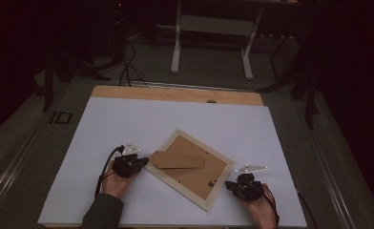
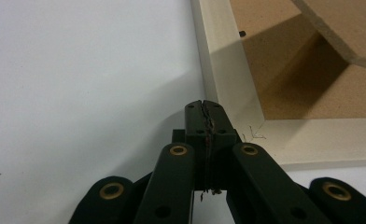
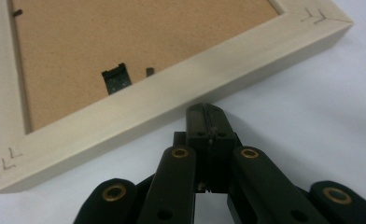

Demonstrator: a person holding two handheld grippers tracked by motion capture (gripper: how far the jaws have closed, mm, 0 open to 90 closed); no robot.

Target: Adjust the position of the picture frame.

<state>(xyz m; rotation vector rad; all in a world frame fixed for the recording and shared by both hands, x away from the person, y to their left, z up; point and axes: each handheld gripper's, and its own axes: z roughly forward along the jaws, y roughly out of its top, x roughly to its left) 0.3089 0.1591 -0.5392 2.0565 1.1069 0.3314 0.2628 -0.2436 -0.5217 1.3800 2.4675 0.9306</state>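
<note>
A pale wooden picture frame (image 1: pixel 165 176) lies face down and askew on the white board (image 1: pixel 142 119), its brown backing up and its cardboard stand (image 1: pixel 178 160) half raised. My left gripper (image 1: pixel 143 163) is shut, tips at the frame's left corner (image 2: pixel 246 122); the left gripper view shows its closed jaws (image 2: pixel 205 114) over that corner with nothing held. My right gripper (image 1: pixel 229 185) is shut beside the frame's right edge. In the right gripper view its tips (image 3: pixel 209 112) nearly meet the frame's pale rail (image 3: pixel 172 102), near a black hanger clip (image 3: pixel 116 78).
The white board rests on a wooden table (image 1: pixel 175 93) with a strip of wood showing at the back. Beyond it stands a white desk frame (image 1: pixel 213 28) and dark cables (image 1: pixel 128 67) trail on the floor. A sleeve (image 1: pixel 104 210) enters at bottom left.
</note>
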